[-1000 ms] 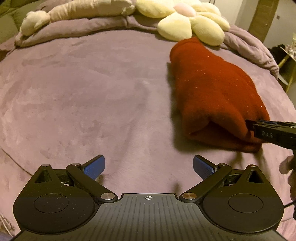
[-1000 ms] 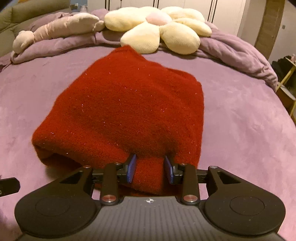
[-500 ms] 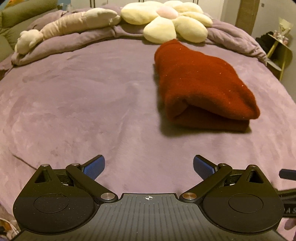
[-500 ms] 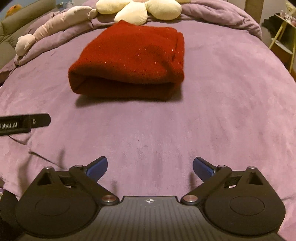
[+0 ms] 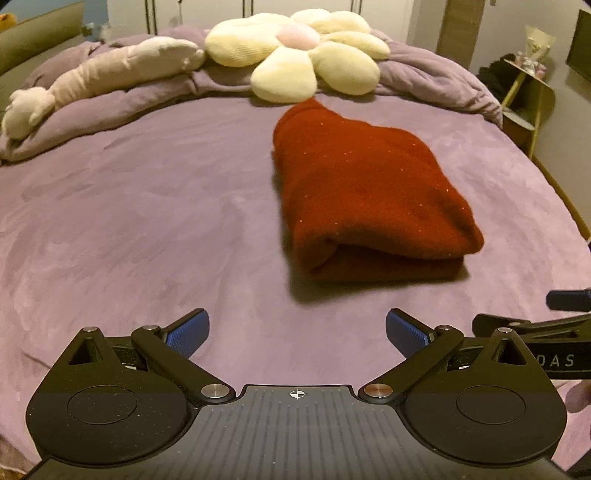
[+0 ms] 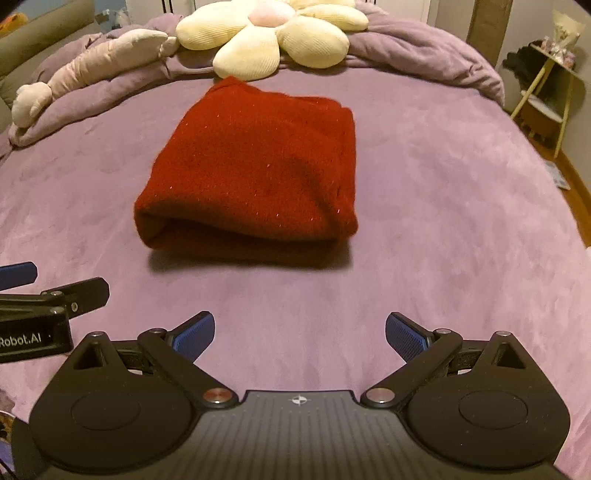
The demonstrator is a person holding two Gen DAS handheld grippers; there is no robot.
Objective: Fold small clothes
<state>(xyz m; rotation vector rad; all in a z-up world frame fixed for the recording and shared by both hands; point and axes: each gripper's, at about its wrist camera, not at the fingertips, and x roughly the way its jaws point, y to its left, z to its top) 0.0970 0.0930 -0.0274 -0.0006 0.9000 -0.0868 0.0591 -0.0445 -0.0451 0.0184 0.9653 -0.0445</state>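
Both hand-held grippers are backing off from the red garment (image 6: 255, 173), which the right hand-held gripper (image 6: 300, 334) was pinching a second ago. Now it is hanging with fingers spread wide, holding nothing, and the left hand-held gripper (image 5: 297, 332) is likewise gaping empty. Folded into a thick bundle, the garment is lying on the purple bed (image 6: 443, 206), just below the flower pillow (image 6: 269, 33). Folding is looking finished.
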